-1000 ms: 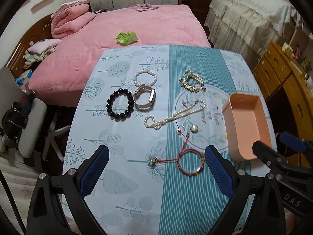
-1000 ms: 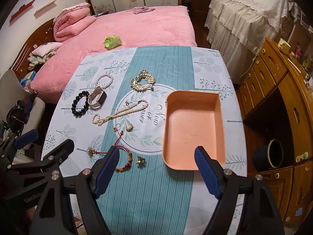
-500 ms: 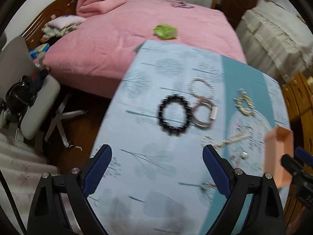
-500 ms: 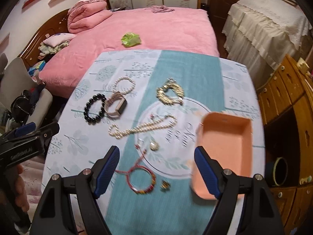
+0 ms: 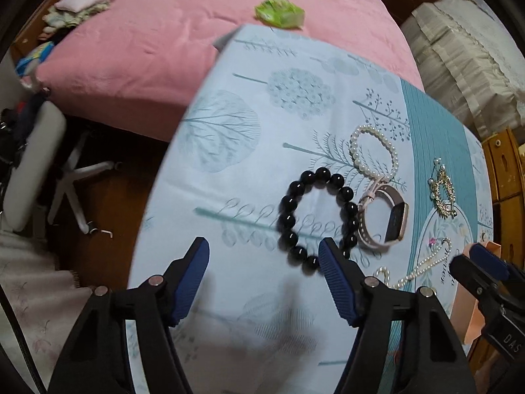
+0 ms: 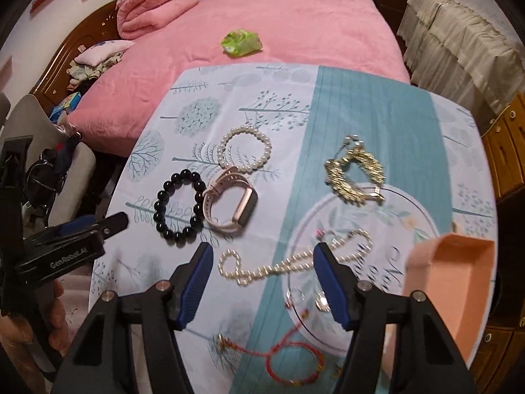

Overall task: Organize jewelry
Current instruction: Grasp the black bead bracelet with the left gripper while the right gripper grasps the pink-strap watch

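The left claw (image 5: 264, 257), jaws just narrowing yet still apart and holding nothing, hangs over the bench (image 5: 262, 115) near the black bead bracelet (image 5: 316, 216). The right claw (image 6: 262, 261), likewise narrowing and holding nothing, straddles the pearl necklace (image 6: 279, 266).

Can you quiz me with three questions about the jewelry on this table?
1. True or false: the peach rectangular plastic tray already holds jewelry.
2. Which piece touches the pink-strapped smartwatch: A) the gold leaf-chain bracelet, B) the black round-bead bracelet, C) the red braided cord bracelet?
3. What lies between the pads of the right claw?

Key: 1. False, nothing is visible inside it. 2. B. 3. The long white pearl necklace; the jaws have just been closing but do not press on it yet.
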